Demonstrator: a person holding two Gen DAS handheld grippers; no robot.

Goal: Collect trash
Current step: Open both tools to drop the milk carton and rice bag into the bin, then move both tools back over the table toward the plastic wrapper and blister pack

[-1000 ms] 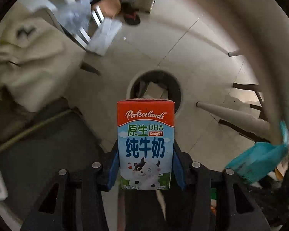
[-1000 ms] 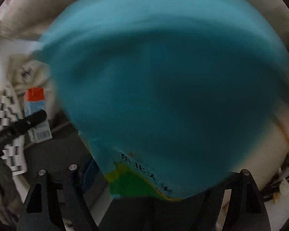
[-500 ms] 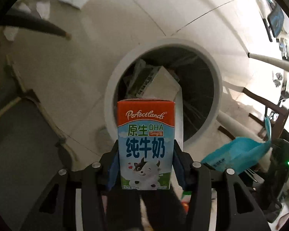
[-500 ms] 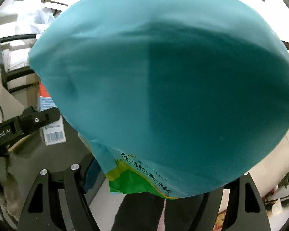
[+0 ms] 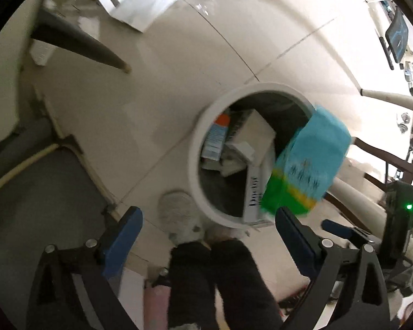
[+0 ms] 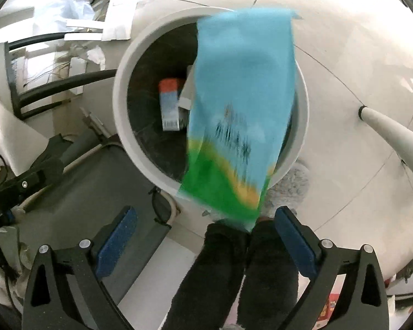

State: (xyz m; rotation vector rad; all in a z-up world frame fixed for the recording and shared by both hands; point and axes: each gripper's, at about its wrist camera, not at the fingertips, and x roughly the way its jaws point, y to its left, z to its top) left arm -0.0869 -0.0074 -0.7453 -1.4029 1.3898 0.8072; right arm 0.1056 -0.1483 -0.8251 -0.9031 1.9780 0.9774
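Pale tiled floor with one round white bin standing on it, seen from above in both views. Your left gripper is spread wide with nothing between its blue pads; your right gripper is likewise spread wide and holds nothing. One blue-and-green bag, motion-blurred, hangs free in the air over the bin's opening, touching neither gripper. One milk carton, red-topped, lies inside the bin beside white boxes.

Left wrist view only: the bag sits at the bin's right rim, your right gripper's body with a lit green lamp shows at the far right, and a printed white box leans on the inner wall. Right wrist view only: the carton's barcode end, a black chair frame and scattered papers at upper left, plus your left gripper's black body at the left edge. Both views: two dark-trousered legs and one fuzzy grey slipper just beside the bin.
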